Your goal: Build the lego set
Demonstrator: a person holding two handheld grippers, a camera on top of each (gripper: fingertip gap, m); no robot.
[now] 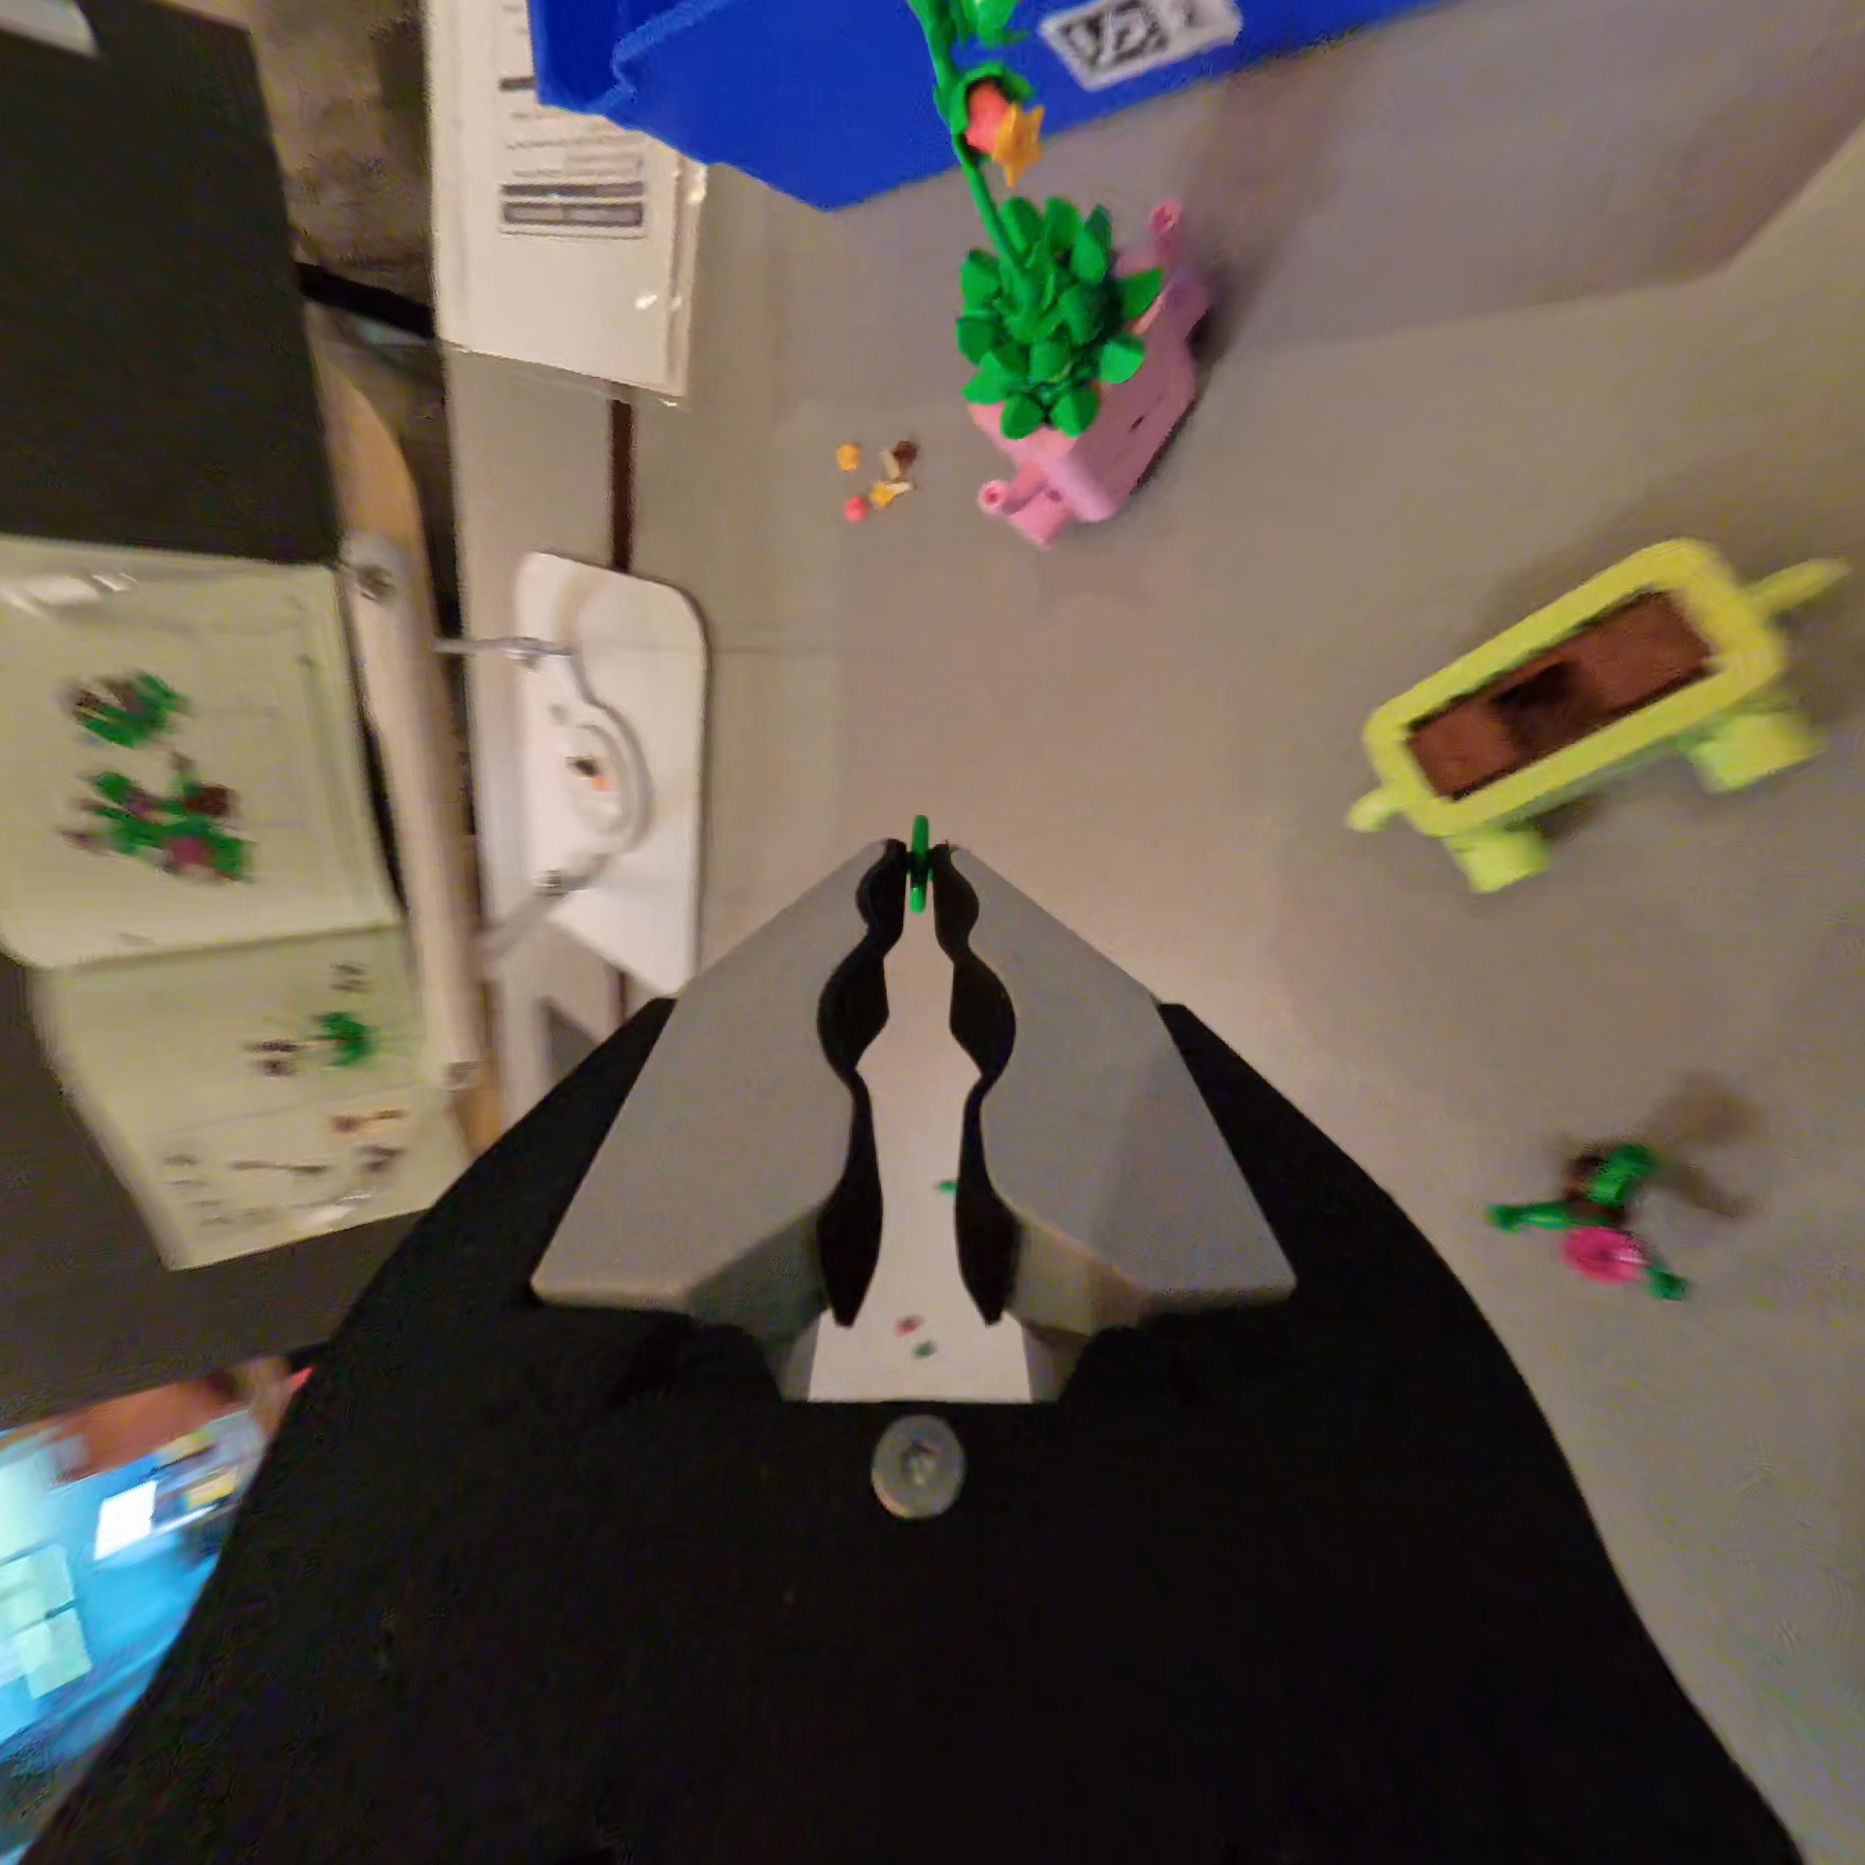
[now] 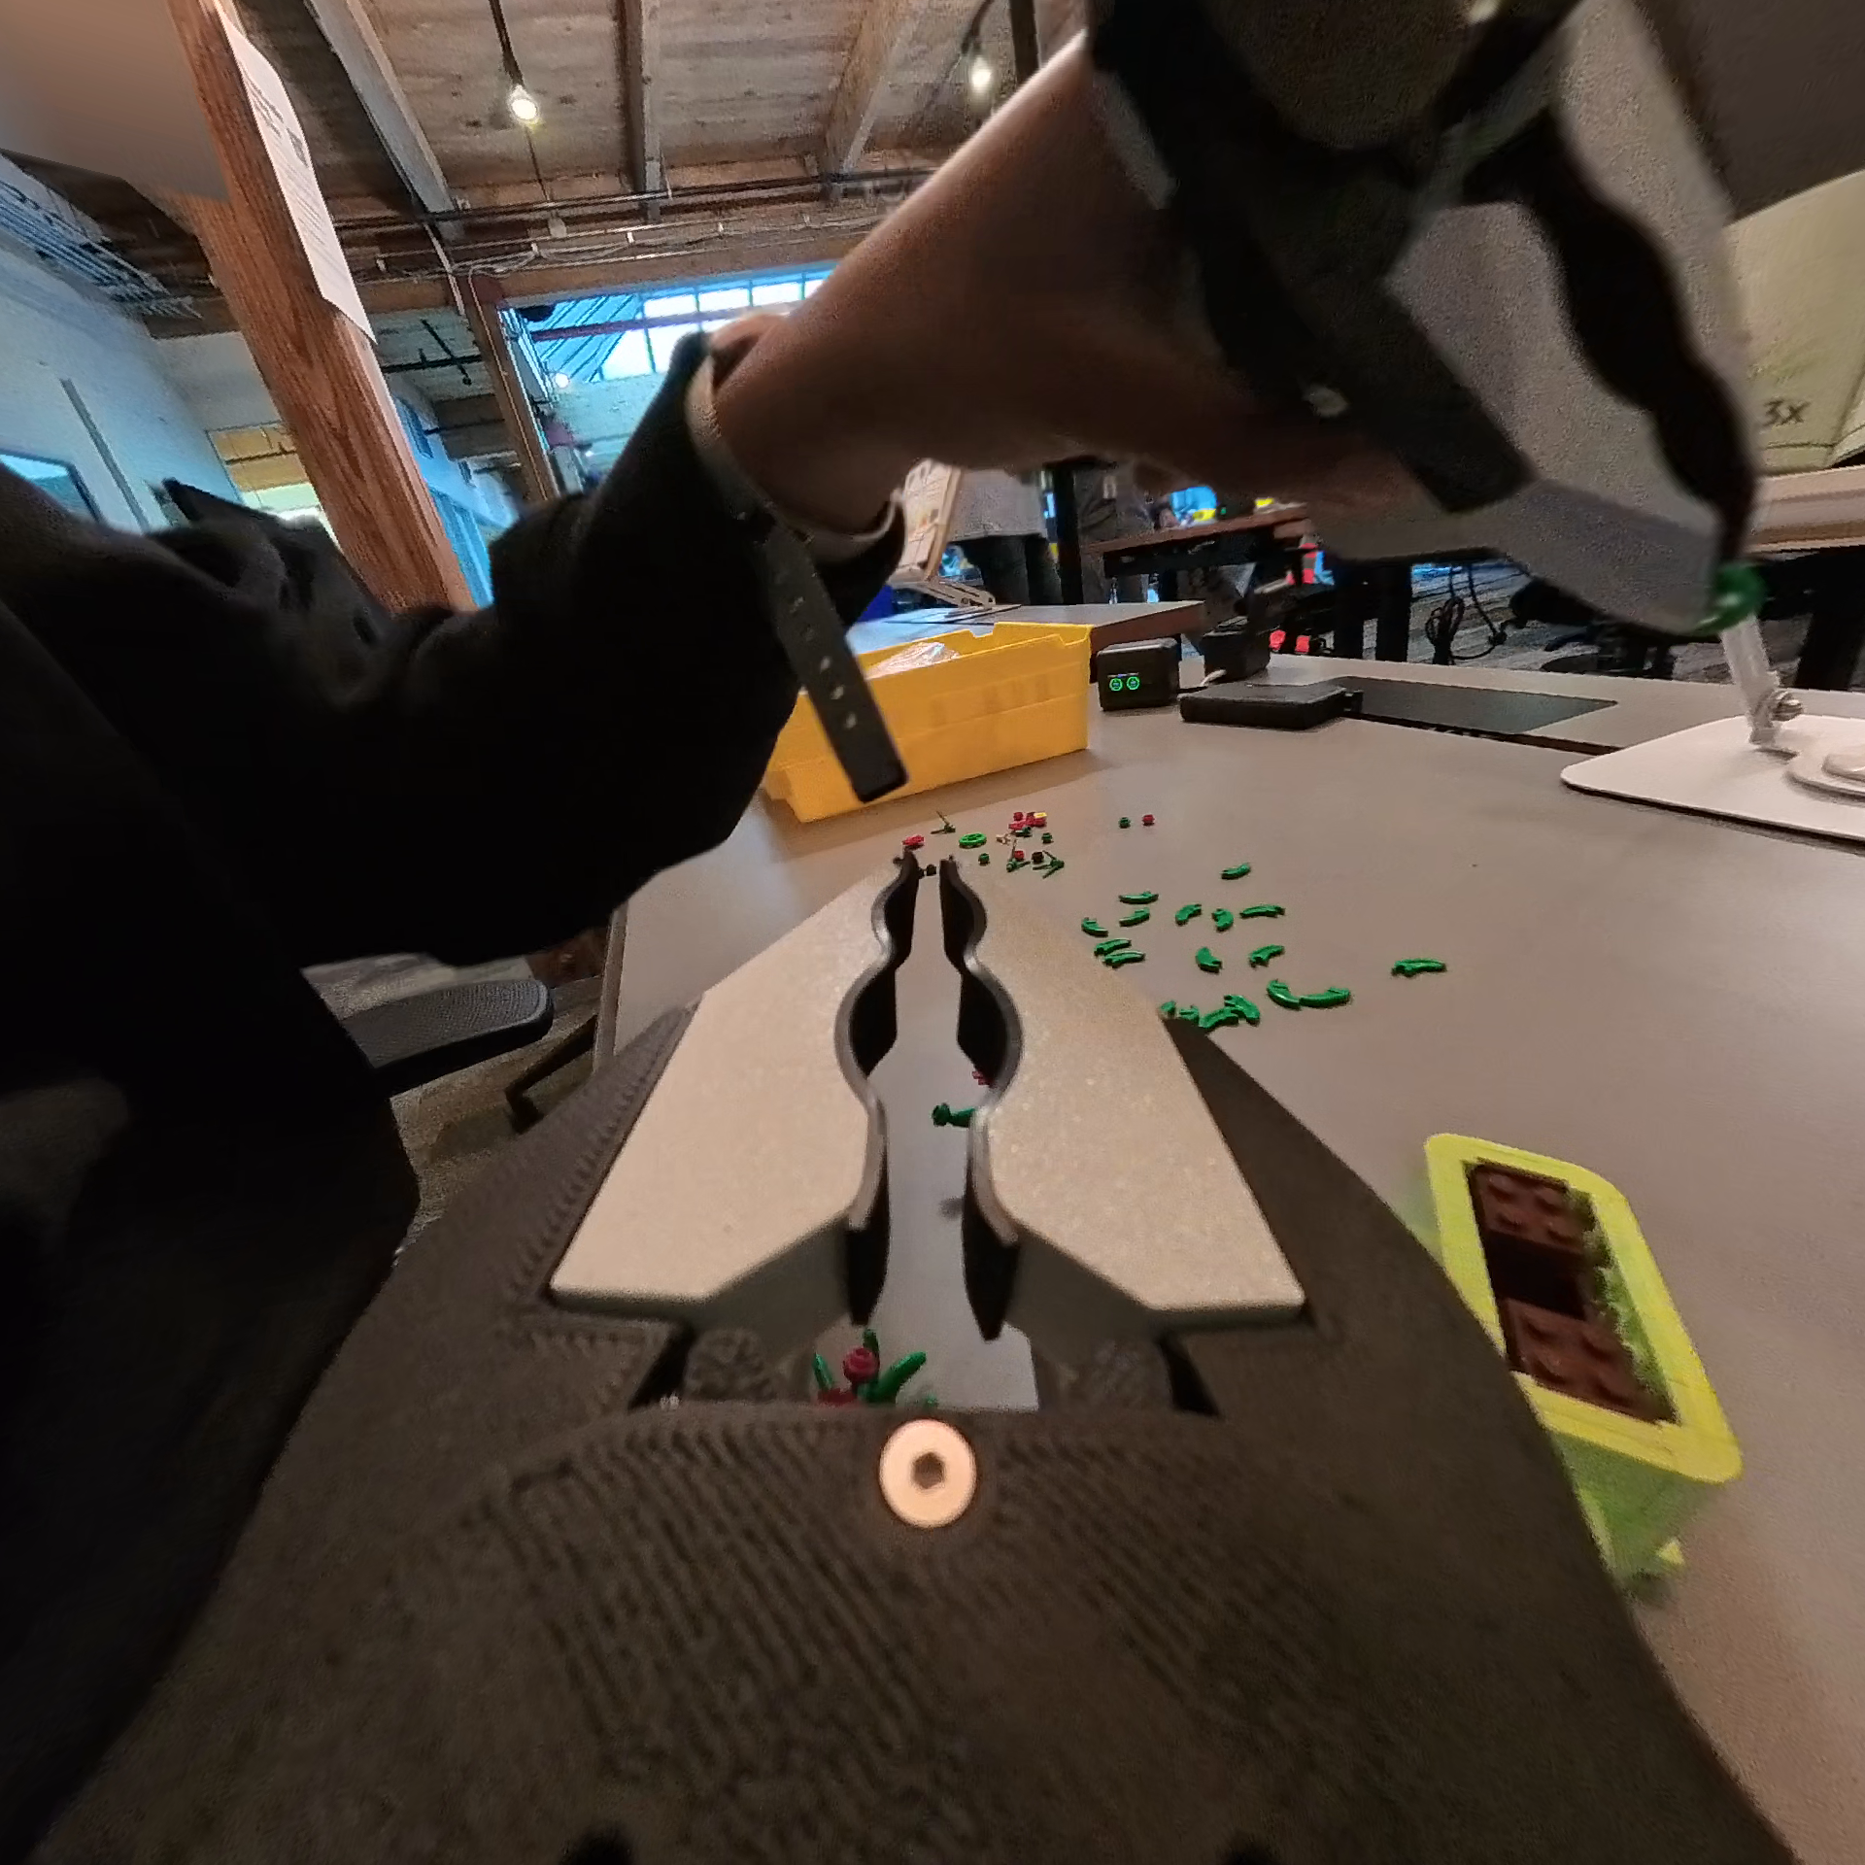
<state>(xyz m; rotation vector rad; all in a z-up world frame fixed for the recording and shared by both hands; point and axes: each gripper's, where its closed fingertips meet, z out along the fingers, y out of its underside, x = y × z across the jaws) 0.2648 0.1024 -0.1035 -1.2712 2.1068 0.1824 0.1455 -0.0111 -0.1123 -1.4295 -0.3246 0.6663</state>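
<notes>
Small green round piece (image 1: 918, 866) sits pinched edge-on at the very tips of the left gripper (image 1: 918, 870), raised off the grey table (image 1: 1312, 908); judged feather-light, hard plastic, smooth and thin, so likely to twist or pop out if squeezed off-centre; best held across its flat faces as now, rim kept free for seating; the right wrist view shows the same piece (image 2: 1732, 595) at the left tool's tip, high at upper right, blurred; left jaws narrow, closed onto the piece; right gripper (image 2: 928, 870) low over the table, jaws nearly together with only a slim gap at the tips, nothing between them; loose green leaf pieces (image 2: 1221, 949) scattered just past it; lime planter (image 2: 1453, 1211) with brown bricks inside sits beside its right flank, apart from it; pink planter (image 1: 1100, 444) with a leafy plant stands farther off, near a blue bin (image 1: 807, 111); instruction booklet (image 1: 182, 767) at left.
</notes>
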